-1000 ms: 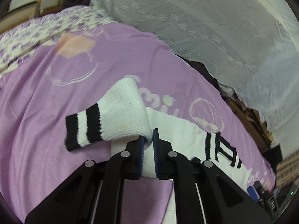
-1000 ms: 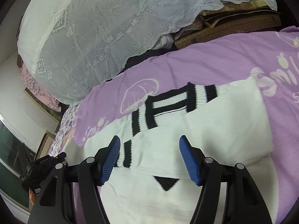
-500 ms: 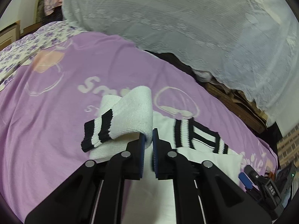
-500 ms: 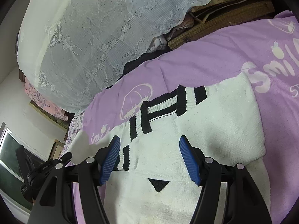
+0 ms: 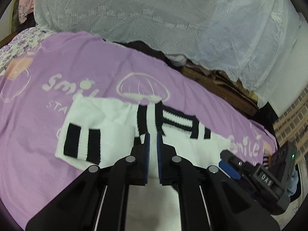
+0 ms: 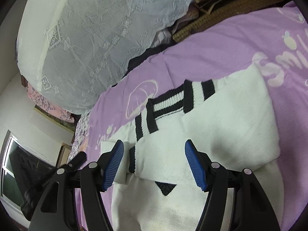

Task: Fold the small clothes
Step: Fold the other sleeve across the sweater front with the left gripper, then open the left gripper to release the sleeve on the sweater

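Left wrist view, scanning from the left: purple sheet point(image 5: 77, 61) with pale "Smile" print across the bed, white lace cover point(image 5: 154, 9) heaped along the far side. Nearer, white sweater point(image 5: 202, 146) flat on that sheet, left sleeve point(image 5: 115, 140) folded in over the body, black-striped cuff point(image 5: 82, 144) pointing left. Dead centre, left gripper point(image 5: 153, 140) closed down to a thin slit, blue pads point(image 5: 147, 146) pinching white knit at the sleeve's right edge, just near of the striped collar point(image 5: 173, 117). Over to the right wrist view: right gripper point(image 6: 154, 146) hovering low above the sweater's chest, jaws held well apart, nothing between them, pads clear of the fabric. Beyond the fingertips, the collar again; on the right, the other sleeve point(image 6: 240, 127) folded across the body; a small black triangle point(image 6: 165, 187) peeking from under its near edge.
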Available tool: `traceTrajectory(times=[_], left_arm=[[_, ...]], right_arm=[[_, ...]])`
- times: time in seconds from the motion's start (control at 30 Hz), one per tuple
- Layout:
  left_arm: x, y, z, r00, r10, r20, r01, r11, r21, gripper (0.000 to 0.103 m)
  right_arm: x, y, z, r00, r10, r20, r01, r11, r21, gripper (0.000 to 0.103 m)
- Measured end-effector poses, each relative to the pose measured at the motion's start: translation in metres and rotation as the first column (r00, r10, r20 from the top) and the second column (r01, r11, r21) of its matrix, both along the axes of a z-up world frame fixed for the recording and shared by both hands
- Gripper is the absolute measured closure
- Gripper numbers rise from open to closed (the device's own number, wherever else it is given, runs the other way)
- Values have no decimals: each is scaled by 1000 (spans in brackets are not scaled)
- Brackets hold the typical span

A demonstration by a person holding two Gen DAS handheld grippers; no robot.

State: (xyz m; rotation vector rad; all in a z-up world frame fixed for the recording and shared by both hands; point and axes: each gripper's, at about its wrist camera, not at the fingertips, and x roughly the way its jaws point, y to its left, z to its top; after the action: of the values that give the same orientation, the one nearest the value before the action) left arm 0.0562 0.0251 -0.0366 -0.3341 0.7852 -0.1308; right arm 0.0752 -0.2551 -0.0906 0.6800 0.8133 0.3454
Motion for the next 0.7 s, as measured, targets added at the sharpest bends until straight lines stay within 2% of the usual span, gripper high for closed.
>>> traceTrajectory(times=[0.07,0.17,0.27,0.4,0.47,0.57,0.67,0.7], left_arm=[[-4,11,-4,999,35,-5,-35,999,23,97],[-7,50,-13,992,125,-35,-124,992,26,96],[-5,98,-28,968,231,-96,-229,973,33,96],[1,138,-49,937,314,-153,-310,949,50,92],[3,154,-63,927,327,-184,-331,944,11,87],[6,167,-77,919,332,-215,-343,939,-18,86],[6,174,-80,915,336,-223,-355,933,-50,85],[6,175,-79,916,335,-221,-355,933,-57,82]], right_arm=[[-2,11,2,999,29,15,-29,999,-23,37],[-7,42,6,992,115,50,-110,989,-94,37],[-16,82,9,974,215,77,-195,959,-203,37],[-30,143,6,936,341,88,-289,886,-363,37],[-35,166,3,922,376,88,-300,841,-450,37],[-36,196,0,909,408,85,-294,773,-562,37],[-32,216,0,904,421,81,-285,733,-618,37],[-32,221,-1,900,428,79,-290,725,-625,37]])
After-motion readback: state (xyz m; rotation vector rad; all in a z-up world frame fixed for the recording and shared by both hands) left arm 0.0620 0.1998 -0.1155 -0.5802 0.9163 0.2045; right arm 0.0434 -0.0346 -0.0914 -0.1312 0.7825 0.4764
